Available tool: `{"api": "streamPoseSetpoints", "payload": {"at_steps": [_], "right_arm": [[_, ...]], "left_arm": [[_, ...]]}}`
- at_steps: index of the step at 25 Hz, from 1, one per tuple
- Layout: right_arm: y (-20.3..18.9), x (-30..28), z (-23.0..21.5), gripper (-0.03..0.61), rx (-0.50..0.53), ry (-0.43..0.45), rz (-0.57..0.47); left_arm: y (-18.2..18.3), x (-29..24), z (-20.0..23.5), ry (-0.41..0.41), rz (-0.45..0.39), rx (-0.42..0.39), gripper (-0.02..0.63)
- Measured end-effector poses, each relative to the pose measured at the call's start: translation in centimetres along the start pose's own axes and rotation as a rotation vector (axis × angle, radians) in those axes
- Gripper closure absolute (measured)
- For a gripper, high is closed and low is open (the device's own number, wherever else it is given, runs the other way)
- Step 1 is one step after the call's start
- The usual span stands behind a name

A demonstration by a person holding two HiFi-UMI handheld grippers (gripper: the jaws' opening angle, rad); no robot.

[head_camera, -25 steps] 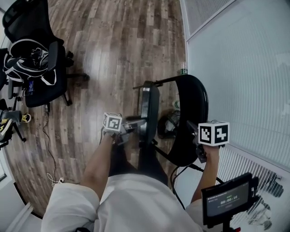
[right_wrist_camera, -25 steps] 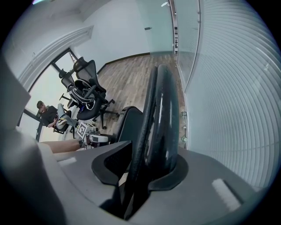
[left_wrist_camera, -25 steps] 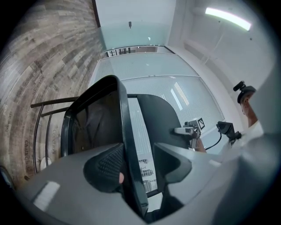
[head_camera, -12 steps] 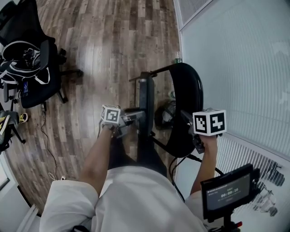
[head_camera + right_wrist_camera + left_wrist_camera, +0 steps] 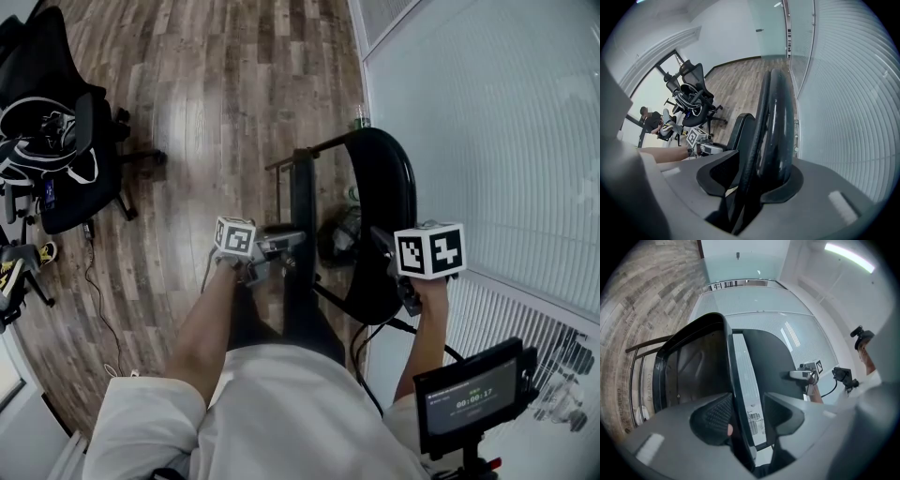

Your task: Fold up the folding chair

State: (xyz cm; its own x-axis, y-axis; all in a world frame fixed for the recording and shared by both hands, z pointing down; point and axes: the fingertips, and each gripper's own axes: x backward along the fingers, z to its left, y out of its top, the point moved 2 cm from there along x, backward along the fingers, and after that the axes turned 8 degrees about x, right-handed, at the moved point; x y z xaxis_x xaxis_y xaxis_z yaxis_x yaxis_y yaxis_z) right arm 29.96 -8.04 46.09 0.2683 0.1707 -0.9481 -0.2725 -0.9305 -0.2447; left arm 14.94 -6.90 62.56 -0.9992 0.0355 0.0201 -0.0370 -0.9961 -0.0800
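The black folding chair stands nearly folded beside the glass wall. Its seat (image 5: 302, 211) is tipped up on edge, close to the curved backrest (image 5: 386, 183). My left gripper (image 5: 291, 246) points level and is shut on the seat's near edge (image 5: 740, 362), one pad on each side of the rim. My right gripper (image 5: 380, 239) points steeply down over the top of the backrest (image 5: 780, 117). The backrest sits between its jaws, with a slit of light beside the left pad. Each gripper shows in the other's view: the right gripper (image 5: 794, 375) and the left gripper (image 5: 717, 149).
An office chair (image 5: 56, 159) loaded with a bag stands at the far left on the wood floor, with a cable (image 5: 94, 281) trailing near it. A green bottle (image 5: 361, 117) stands by the glass wall (image 5: 487, 141). A small monitor (image 5: 469, 403) hangs at my lower right.
My left gripper has carried the seat edge a little toward the backrest. My right gripper has stayed on the backrest's top.
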Motion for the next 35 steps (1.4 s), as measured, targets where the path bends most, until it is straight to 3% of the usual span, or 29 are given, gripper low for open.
{"api": "streamPoseSetpoints", "payload": {"at_steps": [9, 29, 35], "right_arm": [[0.3, -0.1, 1.2, 0.421, 0.014, 0.02, -0.005], [0.1, 0.3, 1.0, 0.42, 0.017, 0.004, -0.001], [0.3, 0.4, 1.4, 0.408, 0.025, 0.005, 0.0]], "left_arm": [[-0.7, -2.4, 0.1, 0.019, 0.066, -0.035, 0.428], [-0.9, -4.6, 0.1, 0.03, 0.096, -0.043, 0.471], [-1.0, -5.7, 0.2, 0.055, 0.155, -0.088, 0.471]]}}
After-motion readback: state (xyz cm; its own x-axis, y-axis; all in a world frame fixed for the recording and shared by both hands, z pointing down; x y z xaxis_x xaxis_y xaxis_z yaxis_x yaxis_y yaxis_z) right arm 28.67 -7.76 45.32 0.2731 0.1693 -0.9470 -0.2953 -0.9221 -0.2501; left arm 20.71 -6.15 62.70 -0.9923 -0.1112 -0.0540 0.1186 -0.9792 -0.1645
